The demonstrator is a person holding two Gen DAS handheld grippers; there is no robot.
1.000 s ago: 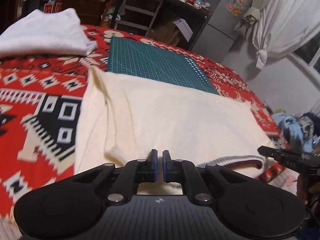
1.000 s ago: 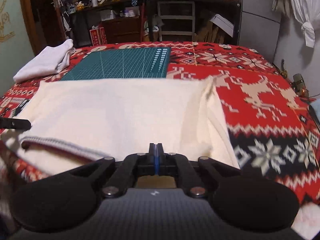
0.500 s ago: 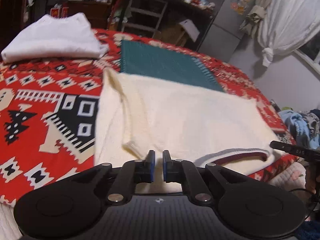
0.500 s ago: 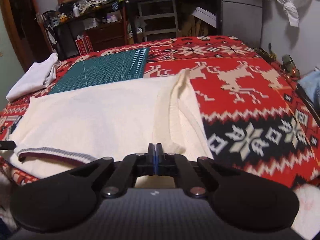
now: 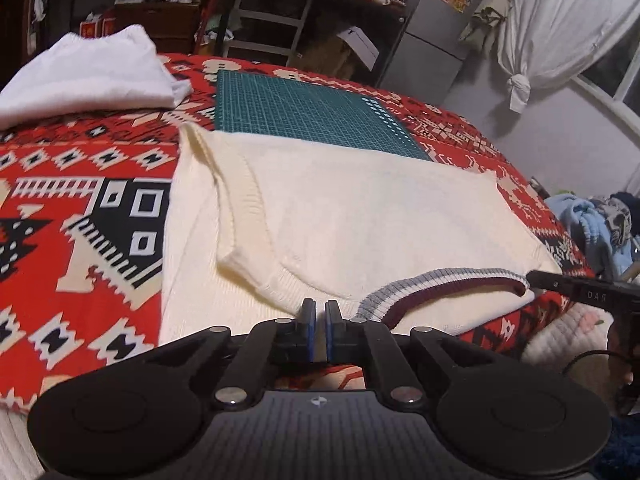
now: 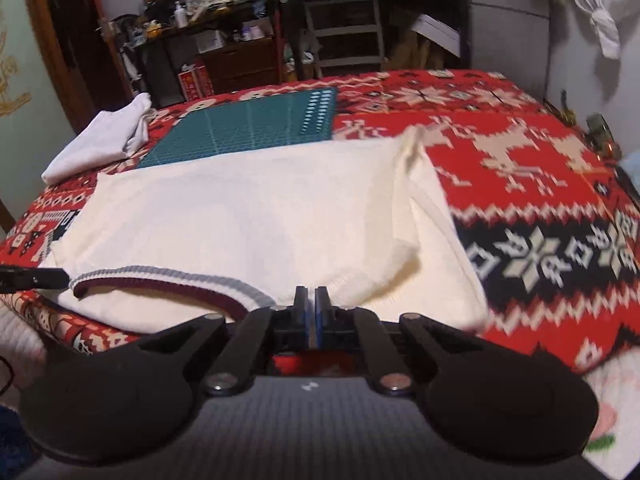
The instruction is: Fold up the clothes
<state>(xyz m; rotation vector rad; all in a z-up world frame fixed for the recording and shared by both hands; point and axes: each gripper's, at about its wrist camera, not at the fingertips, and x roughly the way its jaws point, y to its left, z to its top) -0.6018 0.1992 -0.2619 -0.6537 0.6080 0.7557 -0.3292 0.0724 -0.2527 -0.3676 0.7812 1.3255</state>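
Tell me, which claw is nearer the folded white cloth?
Left. The left claw is on the sweater's side toward the white cloth; the right claw is at the sweater's opposite side, farther away.

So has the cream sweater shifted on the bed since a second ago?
No. The cream sweater still covers the near edge of the green cutting mat, its far corner just left of the mat's corner, as before.

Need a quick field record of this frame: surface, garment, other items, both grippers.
surface: red patterned blanket
garment: cream sweater, laid flat, striped collar at the near edge
sleeves: both folded in over the body
behind garment: green cutting mat, sweater's far edge overlaps it
other item: folded white garment, far left
left gripper: shut, at near edge
right gripper: shut, at near edge
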